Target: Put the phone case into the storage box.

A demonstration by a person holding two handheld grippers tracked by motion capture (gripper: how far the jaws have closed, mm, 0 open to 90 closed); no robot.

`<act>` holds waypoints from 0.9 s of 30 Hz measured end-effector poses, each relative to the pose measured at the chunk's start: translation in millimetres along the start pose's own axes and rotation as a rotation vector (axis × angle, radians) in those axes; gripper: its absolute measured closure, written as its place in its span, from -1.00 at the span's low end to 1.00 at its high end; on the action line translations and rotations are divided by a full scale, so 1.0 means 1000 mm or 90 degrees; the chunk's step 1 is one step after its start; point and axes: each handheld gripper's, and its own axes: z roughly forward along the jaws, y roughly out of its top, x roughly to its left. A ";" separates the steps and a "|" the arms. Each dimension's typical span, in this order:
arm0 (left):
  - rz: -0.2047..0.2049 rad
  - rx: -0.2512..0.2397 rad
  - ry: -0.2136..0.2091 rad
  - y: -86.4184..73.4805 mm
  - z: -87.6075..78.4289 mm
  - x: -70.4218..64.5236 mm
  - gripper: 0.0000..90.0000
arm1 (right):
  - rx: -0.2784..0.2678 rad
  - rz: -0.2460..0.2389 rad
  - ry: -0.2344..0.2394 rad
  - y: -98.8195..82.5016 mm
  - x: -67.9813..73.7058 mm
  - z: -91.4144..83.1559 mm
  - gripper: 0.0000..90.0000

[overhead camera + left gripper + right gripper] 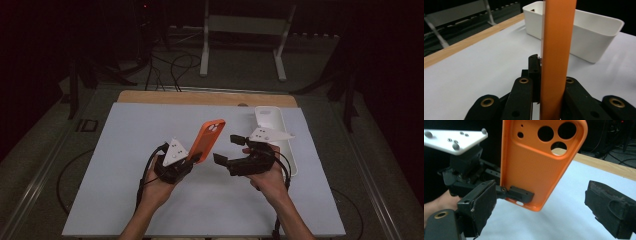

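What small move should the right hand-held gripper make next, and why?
Probably ease the right hand-held gripper forward and close on the orange phone case. Its jaws stand open, level with the case's lower part, while the left hand-held gripper clamps the case's bottom edge and holds it upright above the table.

One orange phone case [206,140], one white bin [272,131] and two tongs, left [192,159] and right [227,149], are sharing one white tabletop [125,165], two hands working them.
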 end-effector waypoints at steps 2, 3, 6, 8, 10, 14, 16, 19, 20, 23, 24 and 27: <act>-0.002 0.000 0.007 -0.001 0.001 -0.001 0.92 | 0.000 0.000 -0.007 0.002 0.001 0.001 -0.77; -0.002 0.001 0.010 -0.001 0.002 -0.001 0.92 | 0.002 0.001 -0.011 0.002 0.001 0.002 -0.77; -0.001 0.003 0.023 -0.003 0.005 -0.002 0.92 | 0.002 0.002 -0.010 0.004 0.002 0.004 -0.77; -0.003 0.003 0.029 -0.003 0.005 -0.003 0.92 | 0.002 0.006 -0.012 0.005 0.003 0.005 -0.78; -0.001 0.004 0.033 -0.004 0.006 -0.004 0.92 | 0.002 0.013 -0.014 0.006 0.003 0.005 -0.78; 0.005 0.003 0.043 -0.004 0.008 -0.007 0.92 | 0.002 0.024 -0.016 0.009 0.002 0.007 -0.79; 0.012 0.006 0.044 -0.005 0.009 -0.009 0.92 | -0.002 0.026 -0.020 0.010 0.002 0.007 -0.80; 0.017 0.005 0.048 -0.006 0.010 -0.011 0.92 | -0.008 0.037 -0.027 0.012 0.001 0.008 -0.82; 0.017 0.004 0.050 -0.006 0.011 -0.011 0.92 | -0.008 0.039 -0.027 0.013 0.001 0.009 -0.82; 0.020 0.001 0.053 -0.007 0.012 -0.013 0.92 | -0.011 0.049 -0.031 0.015 0.001 0.009 -0.82; 0.021 0.002 0.052 -0.007 0.012 -0.014 0.92 | -0.012 0.050 -0.031 0.015 0.000 0.010 -0.82; 0.024 0.002 0.052 -0.008 0.012 -0.015 0.92 | -0.018 0.060 -0.032 0.016 0.000 0.010 -0.82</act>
